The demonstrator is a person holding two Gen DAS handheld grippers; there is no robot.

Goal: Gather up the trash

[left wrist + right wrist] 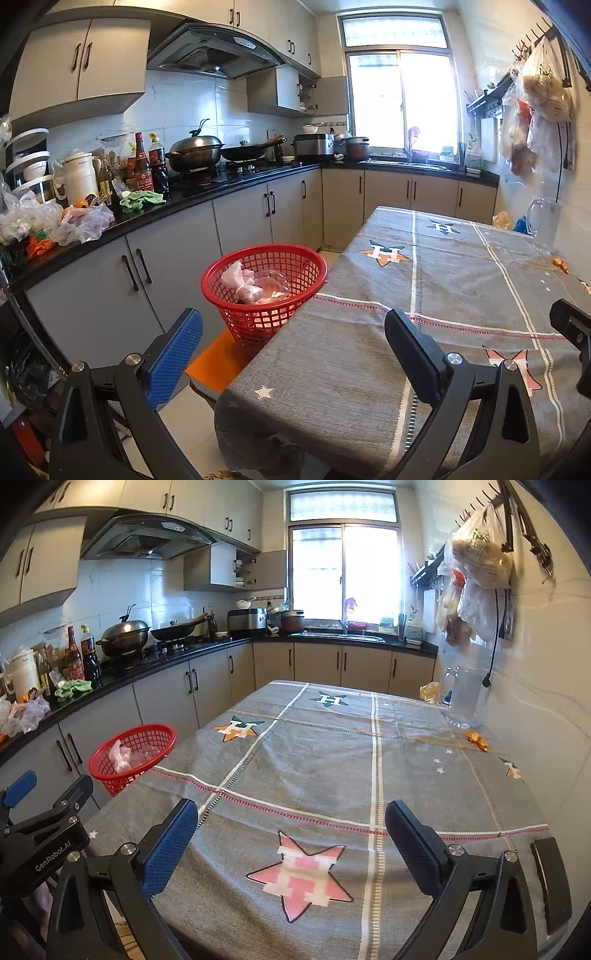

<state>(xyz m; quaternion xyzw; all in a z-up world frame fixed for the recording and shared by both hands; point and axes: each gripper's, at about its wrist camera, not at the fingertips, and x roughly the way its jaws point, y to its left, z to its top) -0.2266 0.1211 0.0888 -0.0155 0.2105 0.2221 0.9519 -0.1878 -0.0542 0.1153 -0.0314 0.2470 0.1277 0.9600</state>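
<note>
A red mesh basket [255,321] [118,782] stands by the table's left edge and holds crumpled clear and pink plastic wrappers [251,284] [125,757]. Small orange peel scraps [559,264] [478,740] lie on the grey star-patterned tablecloth [461,288] [314,768] near the right wall. My left gripper [295,343] is open and empty over the table's near left corner, just short of the basket. My right gripper [293,834] is open and empty above the pink star at the near edge, well short of the scraps.
A clear plastic jug [463,698] and a yellowish bag [430,692] sit at the table's far right. Bags [476,572] hang from wall hooks above. The black counter [192,201] on the left is crowded with bottles, pots and plastic bags.
</note>
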